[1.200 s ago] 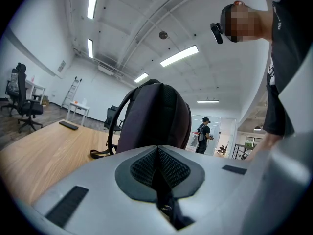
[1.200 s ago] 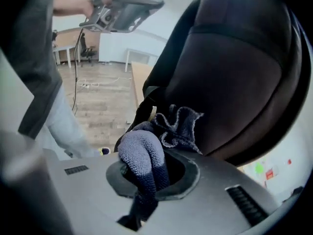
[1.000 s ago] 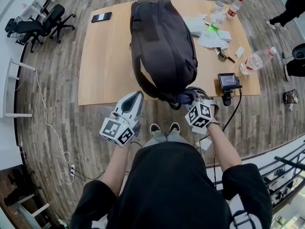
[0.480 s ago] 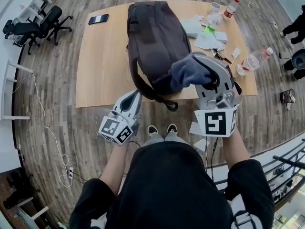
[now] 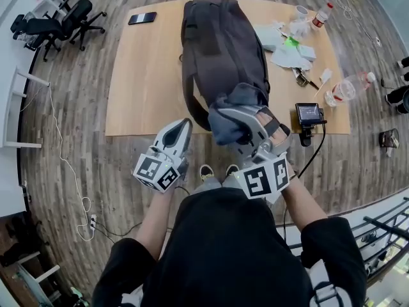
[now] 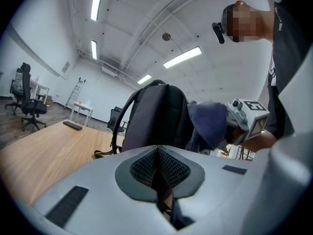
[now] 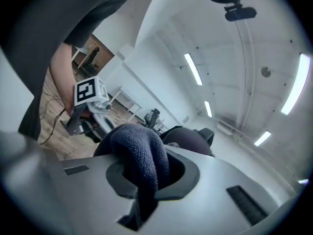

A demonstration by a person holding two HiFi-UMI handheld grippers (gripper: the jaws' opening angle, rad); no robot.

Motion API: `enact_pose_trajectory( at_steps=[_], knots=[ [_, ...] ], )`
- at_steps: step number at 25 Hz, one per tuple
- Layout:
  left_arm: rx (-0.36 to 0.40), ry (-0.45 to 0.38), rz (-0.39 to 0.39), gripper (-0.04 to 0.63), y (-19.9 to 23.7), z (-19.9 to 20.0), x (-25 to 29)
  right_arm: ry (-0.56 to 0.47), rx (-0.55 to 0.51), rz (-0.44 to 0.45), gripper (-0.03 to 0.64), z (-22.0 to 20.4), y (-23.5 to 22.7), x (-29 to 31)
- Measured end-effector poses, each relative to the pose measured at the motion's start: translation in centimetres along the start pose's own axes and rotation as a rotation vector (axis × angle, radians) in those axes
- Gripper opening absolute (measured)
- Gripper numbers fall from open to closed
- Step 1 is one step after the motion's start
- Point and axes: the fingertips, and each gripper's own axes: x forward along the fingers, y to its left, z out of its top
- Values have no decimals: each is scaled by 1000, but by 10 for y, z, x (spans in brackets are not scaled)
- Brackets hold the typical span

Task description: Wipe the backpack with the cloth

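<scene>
Right gripper view — right tongs (image 7: 149, 182) pinch cloth (image 7: 139, 148)

Near end of the backpack (image 5: 220, 50) behind the cloth (image 5: 243, 96); far tabletop clutter (image 5: 287, 47) indistinct.

Black short-sleeved shirt (image 5: 223, 248); left gripper (image 5: 185, 127) and right gripper (image 5: 237, 116) pale grey (black-and-white marker cubes (image 5: 156, 171)).

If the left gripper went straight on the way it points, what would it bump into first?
The left gripper would most likely meet the backpack first: it stands on the table right ahead of the shut jaws. How far off is unclear.
</scene>
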Motion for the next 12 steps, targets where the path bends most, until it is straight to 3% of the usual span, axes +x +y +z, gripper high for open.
enact_pose_trajectory(
  at_steps=[4,9,12],
  knots=[
    [-15,12,19,15,9,-5,-9,208,107,225,34,-81,87,17],
    [-28,32,11,16,10,-15,-8,327,148,350,34,-146,160,40],
    [-28,30,15,16,14,-14,-5,366,242,395,34,-171,188,48]
  ],
)
